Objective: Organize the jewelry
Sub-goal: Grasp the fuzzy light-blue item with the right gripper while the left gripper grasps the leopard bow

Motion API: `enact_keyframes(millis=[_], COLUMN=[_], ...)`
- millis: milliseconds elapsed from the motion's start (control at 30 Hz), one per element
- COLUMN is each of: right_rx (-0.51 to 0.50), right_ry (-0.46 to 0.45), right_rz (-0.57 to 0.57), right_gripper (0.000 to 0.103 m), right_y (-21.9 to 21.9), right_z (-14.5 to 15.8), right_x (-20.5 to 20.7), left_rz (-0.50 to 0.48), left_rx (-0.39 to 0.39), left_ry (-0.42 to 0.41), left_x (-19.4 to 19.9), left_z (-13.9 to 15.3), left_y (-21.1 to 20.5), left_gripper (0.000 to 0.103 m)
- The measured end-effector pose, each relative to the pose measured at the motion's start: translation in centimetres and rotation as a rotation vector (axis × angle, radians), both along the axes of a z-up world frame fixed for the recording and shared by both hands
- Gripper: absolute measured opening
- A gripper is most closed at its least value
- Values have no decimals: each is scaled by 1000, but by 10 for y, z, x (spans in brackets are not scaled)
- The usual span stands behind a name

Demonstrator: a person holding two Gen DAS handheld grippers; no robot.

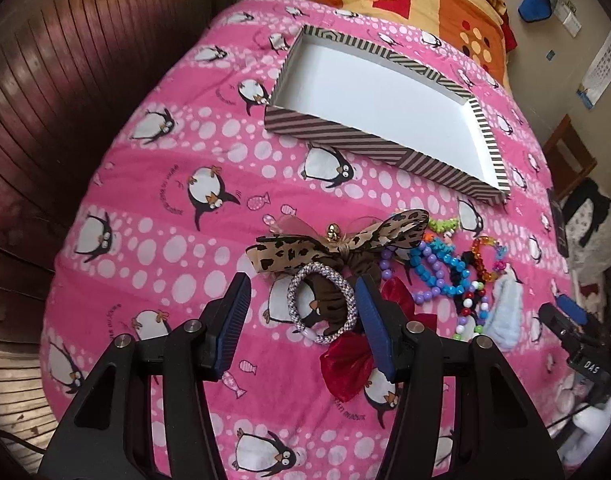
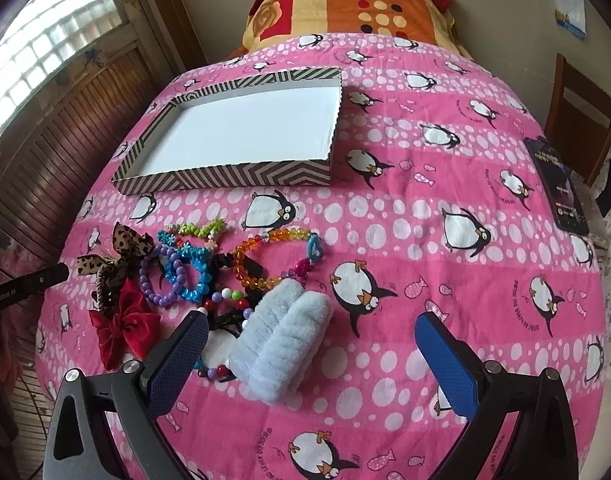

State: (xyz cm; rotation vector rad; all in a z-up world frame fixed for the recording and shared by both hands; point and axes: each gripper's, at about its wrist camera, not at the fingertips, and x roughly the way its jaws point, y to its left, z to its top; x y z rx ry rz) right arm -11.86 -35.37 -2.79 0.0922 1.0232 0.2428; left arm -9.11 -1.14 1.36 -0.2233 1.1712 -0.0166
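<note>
A striped shallow box with a white, empty inside lies on the pink penguin blanket; it also shows in the right wrist view. A pile of jewelry lies in front of it: a leopard-print bow, a sparkly lilac hair tie, a red bow, bead bracelets and a pale blue fluffy band. My left gripper is open, its jaws on either side of the lilac hair tie. My right gripper is open, with the fluffy band between its jaws.
A dark phone lies at the blanket's right edge. A folded orange and yellow quilt lies behind the box. A wooden wall runs along the left, and a wooden chair stands at the right.
</note>
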Motion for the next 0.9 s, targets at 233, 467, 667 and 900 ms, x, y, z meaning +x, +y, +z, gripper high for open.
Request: enact_keyframes(millis=[233,467,667,900], right_rx=[20,29,44,56], right_ry=[26,76,93,121], right_rz=[35,25,16,-2], right_gripper=[97,85,85,79], right_y=[1,7,13,17], right_z=[-10,-25,-31,-43], right_x=[-8,-5,2,11], left_rz=[-59,-138,-220,-279], left_rx=[7,26,64,39], left_ry=[3,26,40,98], left_x=[10,30,43,55], left_z=[-5,-17,-27,-50], left_y=[-11,-28,-42,-43], left_gripper=[60,60,60,44])
